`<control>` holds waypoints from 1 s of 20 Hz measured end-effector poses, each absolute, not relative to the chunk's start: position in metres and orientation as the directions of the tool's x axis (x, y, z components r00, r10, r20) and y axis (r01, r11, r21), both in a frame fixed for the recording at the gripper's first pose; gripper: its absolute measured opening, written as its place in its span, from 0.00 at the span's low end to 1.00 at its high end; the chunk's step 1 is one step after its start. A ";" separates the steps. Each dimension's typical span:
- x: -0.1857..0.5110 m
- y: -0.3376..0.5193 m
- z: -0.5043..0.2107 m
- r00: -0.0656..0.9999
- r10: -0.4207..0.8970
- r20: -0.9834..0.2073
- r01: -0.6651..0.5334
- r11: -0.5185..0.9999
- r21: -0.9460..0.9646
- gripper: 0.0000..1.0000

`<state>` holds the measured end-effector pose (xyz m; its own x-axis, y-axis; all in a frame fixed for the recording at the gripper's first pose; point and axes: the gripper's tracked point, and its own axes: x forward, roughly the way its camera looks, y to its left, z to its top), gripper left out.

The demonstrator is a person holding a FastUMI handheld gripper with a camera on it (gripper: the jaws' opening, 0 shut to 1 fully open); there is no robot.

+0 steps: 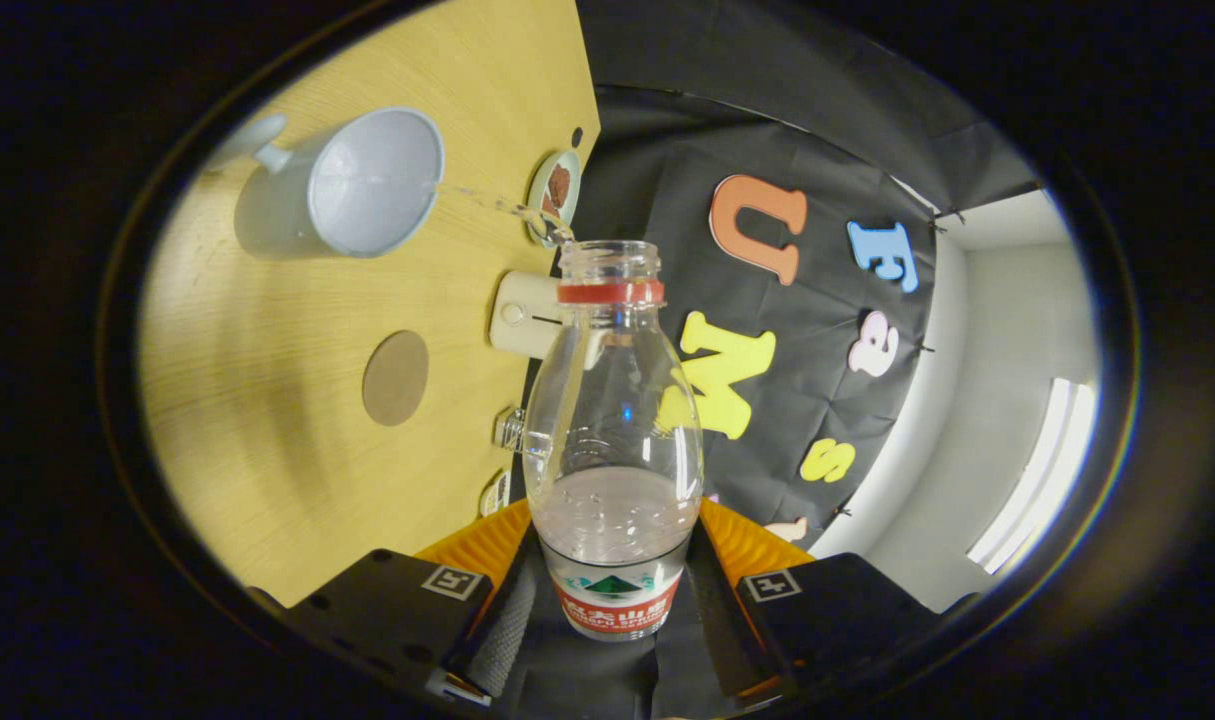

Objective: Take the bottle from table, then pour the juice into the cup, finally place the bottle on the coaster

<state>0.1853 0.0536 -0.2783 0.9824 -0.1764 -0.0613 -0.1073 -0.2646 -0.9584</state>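
Observation:
My gripper (612,600) is shut on a clear plastic bottle (612,420) with a red neck ring and no cap, both fingers pressing its labelled lower part. The whole view is rolled, so the bottle is tipped over toward the wooden table (267,420). A thin stream of clear liquid (497,208) runs from the bottle's mouth into the pale blue cup (372,180), which stands on the table beyond the bottle's mouth. Some liquid remains in the bottle's lower half. A round brown coaster (395,378) lies on the table between the cup and my fingers.
A cream box-shaped device (522,315) sits by the table's edge behind the bottle neck. A small round dish with something brown (555,190) lies near the edge past the cup. A small clear object (510,428) rests at the edge. Booth wall beyond.

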 end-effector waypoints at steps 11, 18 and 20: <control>0.188 0.052 -0.265 0.984 -0.170 -0.047 -0.093 -0.271 -0.958 0.80; 0.188 0.051 -0.257 0.985 -0.171 -0.038 -0.087 -0.288 -0.954 0.80; 0.190 0.051 -0.257 0.985 -0.171 -0.033 -0.084 -0.303 -0.949 0.80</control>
<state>0.1898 0.0508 -0.2567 0.9846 -0.1715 -0.0327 -0.0843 -0.3029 -0.9493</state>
